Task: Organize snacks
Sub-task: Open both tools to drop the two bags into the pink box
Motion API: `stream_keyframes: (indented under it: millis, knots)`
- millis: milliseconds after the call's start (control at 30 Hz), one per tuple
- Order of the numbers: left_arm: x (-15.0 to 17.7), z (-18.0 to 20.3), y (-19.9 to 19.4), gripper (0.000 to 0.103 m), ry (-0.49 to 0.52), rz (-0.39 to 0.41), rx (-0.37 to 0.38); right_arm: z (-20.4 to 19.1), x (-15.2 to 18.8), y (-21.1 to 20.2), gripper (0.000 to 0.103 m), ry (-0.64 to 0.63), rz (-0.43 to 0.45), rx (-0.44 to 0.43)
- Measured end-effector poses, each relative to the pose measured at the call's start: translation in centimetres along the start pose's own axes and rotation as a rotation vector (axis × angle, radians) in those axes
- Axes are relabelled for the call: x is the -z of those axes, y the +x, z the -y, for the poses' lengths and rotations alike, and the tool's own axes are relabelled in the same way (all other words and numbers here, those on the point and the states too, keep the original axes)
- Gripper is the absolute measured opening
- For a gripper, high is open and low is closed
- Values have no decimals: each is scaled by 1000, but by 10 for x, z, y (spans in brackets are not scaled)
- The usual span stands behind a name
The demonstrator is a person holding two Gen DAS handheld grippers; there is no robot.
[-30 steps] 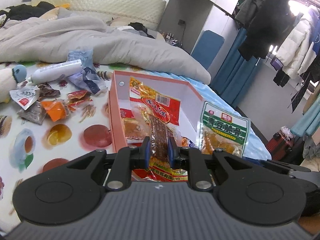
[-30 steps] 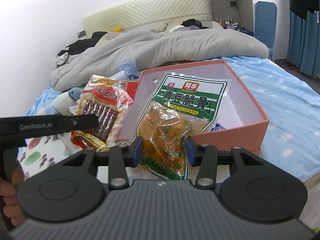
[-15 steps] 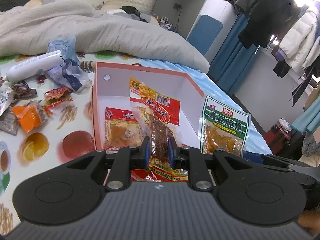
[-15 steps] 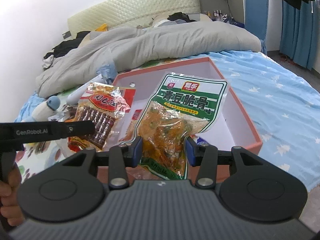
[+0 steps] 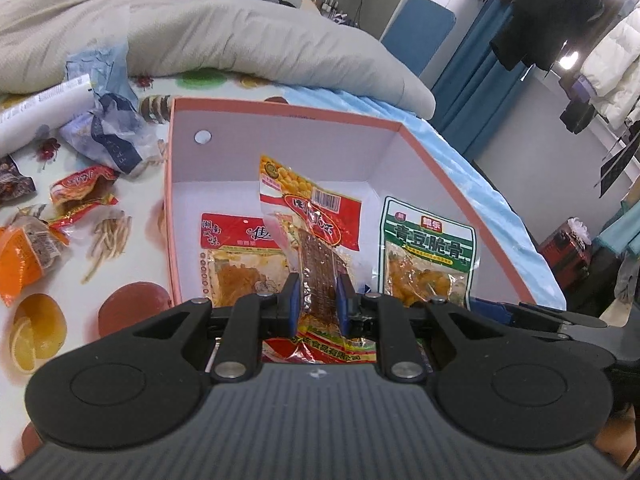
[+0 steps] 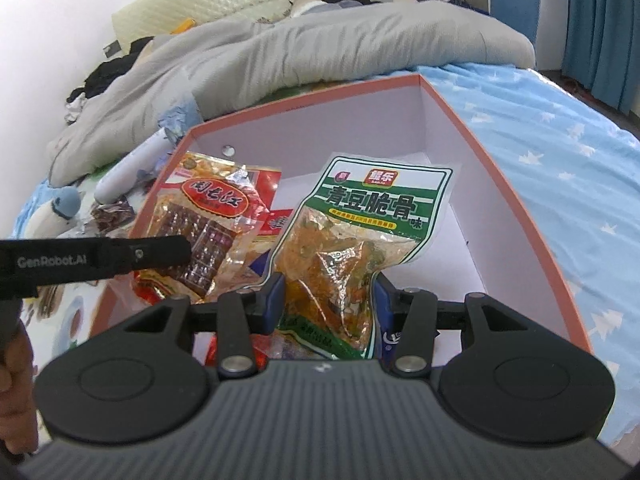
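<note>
An open pink box with white inside walls lies on the bed. A red snack packet rests flat on its floor. My left gripper is shut on a red packet of brown strips, held upright over the box's near left part. My right gripper holds a green snack packet upright over the box. Its jaws are opening, with the packet still between the pads. The green packet also shows in the left wrist view, and the red strip packet and left gripper in the right.
Left of the box, loose snacks, an orange packet, a crumpled blue bag and a white tube lie on a fruit-print cloth. A grey duvet lies behind. Blue starred sheet runs to the right.
Both grippers have come forward and lower with their packets. The box looks larger and the packets now hang over its inside instead of in front of it.
</note>
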State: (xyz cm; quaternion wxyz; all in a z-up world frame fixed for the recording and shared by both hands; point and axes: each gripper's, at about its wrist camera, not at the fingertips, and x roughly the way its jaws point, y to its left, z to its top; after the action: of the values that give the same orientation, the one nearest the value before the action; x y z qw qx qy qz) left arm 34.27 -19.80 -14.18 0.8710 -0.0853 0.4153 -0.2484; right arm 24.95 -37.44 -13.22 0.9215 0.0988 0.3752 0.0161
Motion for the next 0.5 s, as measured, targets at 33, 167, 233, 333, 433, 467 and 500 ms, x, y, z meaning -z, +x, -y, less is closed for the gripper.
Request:
stream_keyframes:
  millis: [33, 167, 233, 333, 433, 467, 500]
  knots:
    - [-1, -1, 3, 22, -2, 0, 0, 0, -1, 1, 53, 1, -1, 4]
    - [0, 1, -3, 39, -3, 14, 0, 5, -1, 2, 56, 30, -17, 0]
    - [-1, 3, -10, 51, -5, 22, 15, 5, -1, 0, 56, 41, -24, -3]
    - [2, 9, -24, 57, 13, 47, 4, 1, 0, -9, 57, 34, -13, 1]
    - [6, 15, -41, 57, 20, 63, 2, -2, 4, -21, 61, 35, -7, -2]
    - [8, 17, -46, 57, 22, 67, -1, -4, 5, -26, 68, 34, -6, -6]
    - [10, 19, -53, 57, 23, 74, -1, -5, 7, -31, 80, 31, 1, -9]
